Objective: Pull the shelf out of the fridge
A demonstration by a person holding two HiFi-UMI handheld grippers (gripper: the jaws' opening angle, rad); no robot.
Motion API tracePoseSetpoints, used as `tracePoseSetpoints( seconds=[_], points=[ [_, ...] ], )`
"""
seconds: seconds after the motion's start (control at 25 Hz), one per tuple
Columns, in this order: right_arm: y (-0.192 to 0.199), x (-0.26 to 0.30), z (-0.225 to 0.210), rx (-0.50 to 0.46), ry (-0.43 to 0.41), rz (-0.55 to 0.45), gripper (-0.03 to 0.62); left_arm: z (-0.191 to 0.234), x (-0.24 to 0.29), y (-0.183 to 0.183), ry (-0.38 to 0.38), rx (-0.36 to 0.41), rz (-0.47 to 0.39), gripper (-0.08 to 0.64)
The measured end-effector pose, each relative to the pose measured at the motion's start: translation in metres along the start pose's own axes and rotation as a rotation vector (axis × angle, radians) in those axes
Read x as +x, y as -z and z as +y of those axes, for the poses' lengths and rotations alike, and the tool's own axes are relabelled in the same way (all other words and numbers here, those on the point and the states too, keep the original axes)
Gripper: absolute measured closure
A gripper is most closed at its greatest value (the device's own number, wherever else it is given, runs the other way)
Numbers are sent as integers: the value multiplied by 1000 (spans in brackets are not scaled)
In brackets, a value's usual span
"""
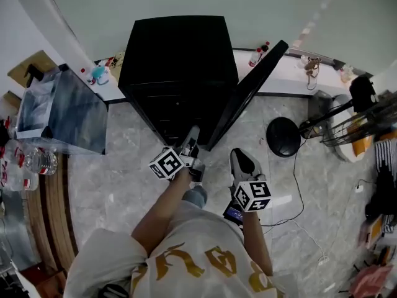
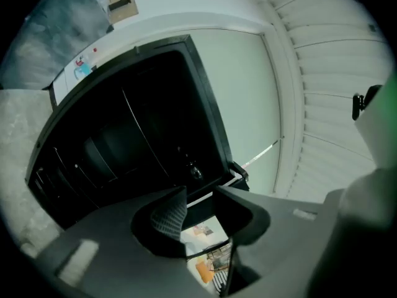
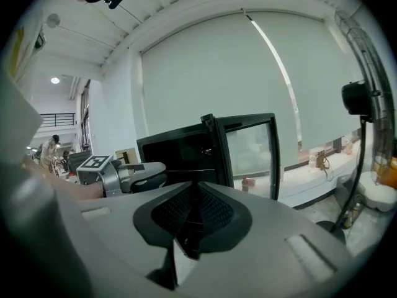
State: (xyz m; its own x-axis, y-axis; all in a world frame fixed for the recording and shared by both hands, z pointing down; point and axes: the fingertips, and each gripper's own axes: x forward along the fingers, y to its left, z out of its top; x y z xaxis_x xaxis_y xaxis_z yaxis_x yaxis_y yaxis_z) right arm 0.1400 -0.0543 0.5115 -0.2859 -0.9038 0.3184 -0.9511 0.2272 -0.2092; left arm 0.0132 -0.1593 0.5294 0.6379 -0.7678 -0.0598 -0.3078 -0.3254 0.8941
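From the head view, the black fridge stands on the grey floor against a white ledge. Its door hangs open to the right. A see-through box and some bottles sit to the left. A round fan base and a wire basket are off to the right, well away from the fridge. The left gripper is right at the bottom of the fridge's open front, and nothing stands between them. The right gripper hangs back near the door's low corner. The shelf is somewhere inside the dark fridge, but it is too dark to pick out here. In the left gripper view, the left gripper has its claw let go, with the jaws apart and nothing in them. It looks up into the black inside of the fridge, where only faint lines show. In the right gripper view, the right gripper has its claw clenched, with the pads together and nothing between them. The fridge is ahead, and the glass door is open on its right. The left gripper pokes in from the left. The shelf shows as a thin line lying flat inside the fridge. Its long side runs from left to right across the opening.
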Motion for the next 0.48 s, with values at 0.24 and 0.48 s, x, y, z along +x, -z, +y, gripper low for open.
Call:
tracePoseSetpoints(
  seconds=[0.24,0.48],
  points=[
    [-11,72,2,-83,-109,88,538,47,57,-10,-74,-113,-10,336],
    [-20,104,5,-139,-166,122,540,73,88,-29,-68,-180,-86,331]
  ],
)
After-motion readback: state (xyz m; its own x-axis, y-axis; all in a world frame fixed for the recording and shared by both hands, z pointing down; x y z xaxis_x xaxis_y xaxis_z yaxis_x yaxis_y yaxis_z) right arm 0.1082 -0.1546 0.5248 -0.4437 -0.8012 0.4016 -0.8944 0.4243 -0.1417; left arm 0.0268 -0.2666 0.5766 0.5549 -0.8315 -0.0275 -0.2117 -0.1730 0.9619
